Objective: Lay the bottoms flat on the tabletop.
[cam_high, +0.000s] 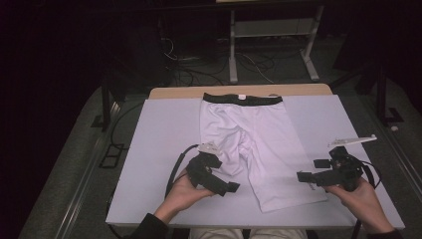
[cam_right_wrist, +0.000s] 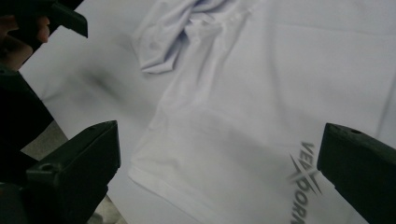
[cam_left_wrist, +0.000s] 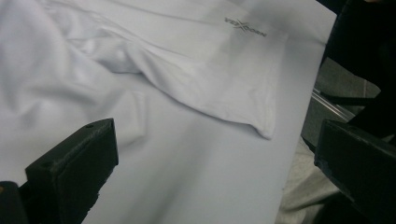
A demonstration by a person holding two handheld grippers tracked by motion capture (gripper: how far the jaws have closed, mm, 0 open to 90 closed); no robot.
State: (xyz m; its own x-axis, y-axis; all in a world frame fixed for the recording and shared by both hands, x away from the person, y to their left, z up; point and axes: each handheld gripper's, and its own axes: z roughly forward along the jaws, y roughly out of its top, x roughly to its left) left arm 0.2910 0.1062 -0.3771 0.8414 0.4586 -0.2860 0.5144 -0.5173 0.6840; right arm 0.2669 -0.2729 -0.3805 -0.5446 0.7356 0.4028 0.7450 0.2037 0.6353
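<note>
On the white table (cam_high: 164, 149), shorts (cam_high: 249, 139) lie flat, black waistband (cam_high: 242, 99) at the far edge, legs pointing toward the person. Looks like a spread-out layout, likely prep for folding, hence the waistband square to the far side.

Left leg (cam_high: 221, 149) is bunched and shorter-looking, hem rucked up near the crotch. Right leg (cam_high: 283, 184) lies long and mostly smooth, logo (cam_right_wrist: 303, 182) near its hem. So one side is still uneven; my read is that leg needs another tug.

Left gripper (cam_high: 226, 185) hovers just beside the bunched leg's hem, jaws spread wide, nothing between them. The left gripper view looks past both jaws at the cloth (cam_left_wrist: 187, 74) and the bare table beyond, pads clear of the fabric.

Right gripper (cam_high: 308, 170) sits off the right leg's outer edge, jaws likewise gaping and empty. Its view frames the right leg hem (cam_right_wrist: 159, 186) between the jaws, but not touching.

Both hands flank the shorts symmetrically, one per leg, which suits a two-point pull or fold. Neither has a hold on anything right now.

Risk: thin stretchy fabric, so a pinch may drag both layers.
</note>
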